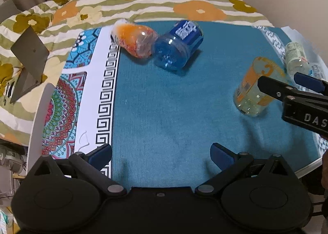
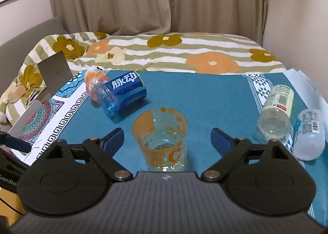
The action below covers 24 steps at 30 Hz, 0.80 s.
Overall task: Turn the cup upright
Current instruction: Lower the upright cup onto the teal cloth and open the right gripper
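Observation:
A clear cup with orange print (image 2: 162, 137) stands upright, mouth up, on the blue cloth (image 2: 205, 107), between the spread fingers of my right gripper (image 2: 167, 137). The fingers are apart and do not touch the cup. In the left wrist view the same cup (image 1: 254, 86) stands at the right with the right gripper (image 1: 287, 84) around it, one finger in front of it. My left gripper (image 1: 161, 156) is open and empty, low over the cloth near the front edge.
A blue cut bottle (image 2: 123, 94) and an orange one (image 2: 93, 84) lie on their sides at the back left. Two clear labelled bottles (image 2: 276, 111) lie at the right. A flowered quilt (image 2: 164, 53) lies behind the table, a grey panel (image 2: 55, 70) at the left.

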Each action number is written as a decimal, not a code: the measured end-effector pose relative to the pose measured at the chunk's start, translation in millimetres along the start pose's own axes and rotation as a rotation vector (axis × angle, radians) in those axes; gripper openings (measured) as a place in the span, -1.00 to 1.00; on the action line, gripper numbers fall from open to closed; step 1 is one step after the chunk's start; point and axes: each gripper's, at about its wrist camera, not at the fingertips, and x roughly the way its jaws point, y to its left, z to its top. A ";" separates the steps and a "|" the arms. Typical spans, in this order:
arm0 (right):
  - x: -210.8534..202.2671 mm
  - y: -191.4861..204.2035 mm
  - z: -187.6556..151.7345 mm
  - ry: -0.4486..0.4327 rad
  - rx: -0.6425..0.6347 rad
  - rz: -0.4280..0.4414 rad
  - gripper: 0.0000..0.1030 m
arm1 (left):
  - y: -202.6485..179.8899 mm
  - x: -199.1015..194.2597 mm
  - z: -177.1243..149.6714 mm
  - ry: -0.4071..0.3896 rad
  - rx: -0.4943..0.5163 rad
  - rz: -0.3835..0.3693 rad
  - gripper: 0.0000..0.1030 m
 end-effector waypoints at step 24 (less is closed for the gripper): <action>-118.6 -52.6 46.6 0.259 0.043 -0.163 1.00 | -34.2 -115.2 2.5 -0.238 -0.032 0.037 1.00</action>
